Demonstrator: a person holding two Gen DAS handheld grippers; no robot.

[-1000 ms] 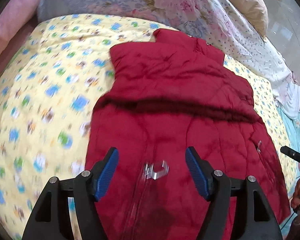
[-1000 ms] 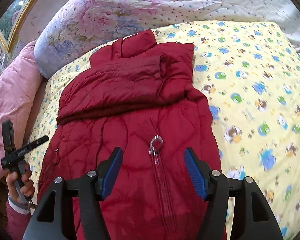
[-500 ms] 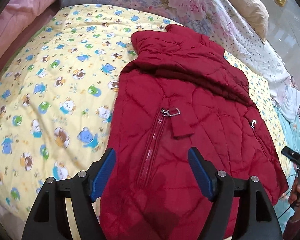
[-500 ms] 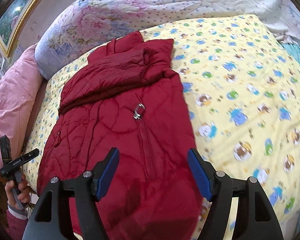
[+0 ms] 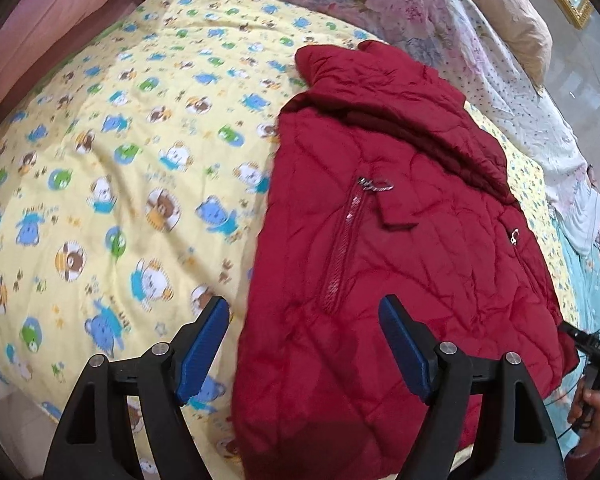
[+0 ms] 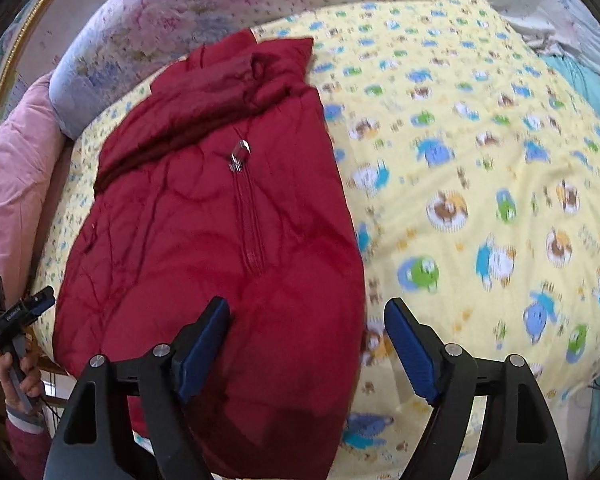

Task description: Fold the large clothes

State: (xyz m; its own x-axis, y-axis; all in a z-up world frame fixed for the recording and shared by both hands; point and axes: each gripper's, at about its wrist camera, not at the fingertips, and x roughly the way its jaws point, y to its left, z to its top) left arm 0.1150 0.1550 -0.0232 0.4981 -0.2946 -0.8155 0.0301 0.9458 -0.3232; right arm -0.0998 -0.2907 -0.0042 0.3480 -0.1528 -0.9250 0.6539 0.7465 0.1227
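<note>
A dark red quilted jacket (image 5: 400, 248) lies flat on the yellow cartoon-print bedspread (image 5: 100, 184), collar toward the pillows, its sleeves folded across the chest. A pocket zipper with a metal pull (image 5: 374, 187) faces up. My left gripper (image 5: 302, 344) is open and empty, held above the jacket's near left edge. In the right wrist view the same jacket (image 6: 204, 240) fills the left half on the bedspread (image 6: 480, 184). My right gripper (image 6: 306, 344) is open and empty above the jacket's near right edge. Each view shows the other hand-held gripper at its edge: the right one (image 5: 596, 352), the left one (image 6: 12, 316).
A floral duvet (image 5: 380, 0) and a beige pillow (image 5: 500, 12) lie beyond the jacket's collar. A pink quilt (image 6: 8, 184) lies along one side of the bed. Teal bedding (image 6: 588, 92) shows at the other side. The bed's near edge is just under the grippers.
Both grippers have pulled back toward the near edge of the bed and apart. The left moved toward the jacket's left edge, the right toward its right edge. The jacket has not moved.
</note>
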